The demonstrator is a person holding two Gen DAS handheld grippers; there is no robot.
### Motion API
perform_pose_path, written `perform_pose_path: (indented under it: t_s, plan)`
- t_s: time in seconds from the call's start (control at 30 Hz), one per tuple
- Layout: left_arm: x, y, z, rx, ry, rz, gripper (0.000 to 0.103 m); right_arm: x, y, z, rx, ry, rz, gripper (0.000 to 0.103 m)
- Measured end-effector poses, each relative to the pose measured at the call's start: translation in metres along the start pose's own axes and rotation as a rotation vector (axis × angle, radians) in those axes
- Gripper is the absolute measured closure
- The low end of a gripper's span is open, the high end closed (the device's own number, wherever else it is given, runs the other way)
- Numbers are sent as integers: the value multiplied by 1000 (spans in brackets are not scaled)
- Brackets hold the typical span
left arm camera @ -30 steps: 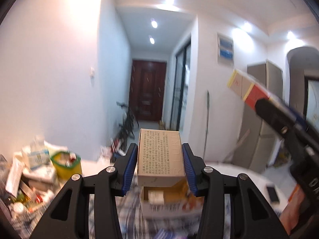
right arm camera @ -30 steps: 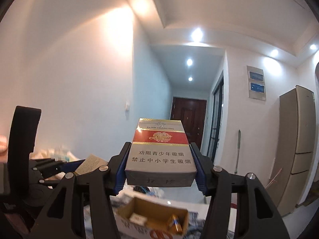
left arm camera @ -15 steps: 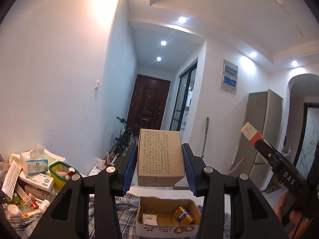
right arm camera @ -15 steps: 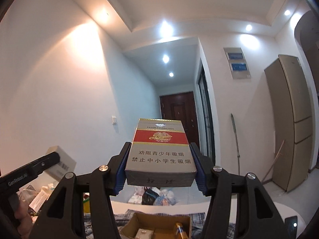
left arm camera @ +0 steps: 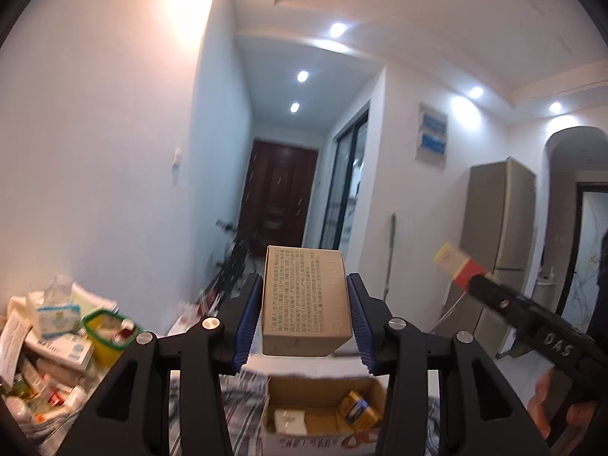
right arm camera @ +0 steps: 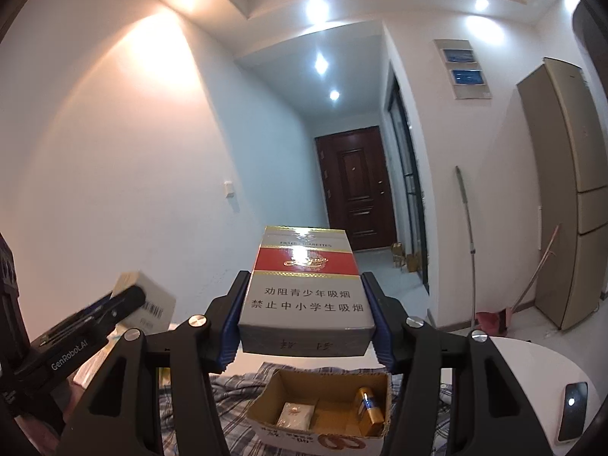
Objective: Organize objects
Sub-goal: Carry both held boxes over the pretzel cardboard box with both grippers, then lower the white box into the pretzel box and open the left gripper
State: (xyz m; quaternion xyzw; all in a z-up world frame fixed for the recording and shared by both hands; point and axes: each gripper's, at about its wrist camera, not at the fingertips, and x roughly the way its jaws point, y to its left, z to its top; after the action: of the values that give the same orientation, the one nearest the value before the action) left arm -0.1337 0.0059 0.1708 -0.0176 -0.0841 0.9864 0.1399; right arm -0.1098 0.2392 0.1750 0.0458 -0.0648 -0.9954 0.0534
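1. My left gripper [left arm camera: 306,317] is clamped on a plain brown carton [left arm camera: 306,304], its blue pads pressing both long sides, so the jaws stand only as wide as the carton
2. My right gripper [right arm camera: 306,313] is clamped the same way on a red-and-white cigarette pack [right arm camera: 306,285], gripped across its width with the printed face up
3. Both loads hang level in the air, above and short of the open cardboard box [right arm camera: 323,414] that sits on the checked cloth [right arm camera: 235,410]
4. That box already holds a small white pack [right arm camera: 296,414] at the left and a gold pack [right arm camera: 368,412] at the right, so I judge the free floor is in the middle
5. To do this well I would bring one hand in at a time, since the two grippers sit near each other and could knock
6. I would tip the nose down over the gap, lower until the load is inside the walls, and only then ease the jaws apart
7. The heap of clutter [left arm camera: 49,345] at my left stays clear of this move
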Motion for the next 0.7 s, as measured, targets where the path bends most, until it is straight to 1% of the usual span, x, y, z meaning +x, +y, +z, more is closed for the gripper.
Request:
perform_pose_path:
  t_s: [0.03, 0.07, 0.17, 0.2, 0.27, 0.3, 0.33, 0.4, 0.5, 0.57, 0.6, 0.7]
  plan:
    - [1, -2, -3, 18, -21, 4, 56, -1, 1, 0, -8, -3, -12, 47]
    - [4, -5, -6, 41, -22, 11, 56, 0, 1, -1, -13, -6, -25, 47]
    - [19, -9, -17, 56, 20, -49, 56, 0, -3, -1, -14, 5, -40, 47]
    - [27, -11, -23, 65, 48, -51, 56, 2, -7, 0, -10, 15, -50, 47]
    - [42, -17, -33, 97, 110, -11, 56, 5, -13, -1, 1, 38, -69, 47]
    - [55, -21, -40, 119, 169, 27, 56, 9, -18, -2, 6, 53, -75, 47]
    - [65, -21, -47, 123, 217, 37, 56, 13, -21, -3, 8, 69, -81, 47]
    - [82, -18, -61, 81, 300, -7, 56, 24, -29, -7, 14, 106, -97, 47]
    - [104, -15, -81, 41, 395, -93, 56, 44, -38, -18, 25, 177, -117, 47]
    - [116, -17, -95, 62, 427, -94, 56, 56, -46, -26, 47, 218, -115, 47]
    - [122, -18, -103, 88, 435, -82, 56, 62, -50, -29, 60, 240, -110, 47]
    - [140, -20, -127, 164, 465, -21, 56, 72, -59, -37, 83, 279, -105, 47]
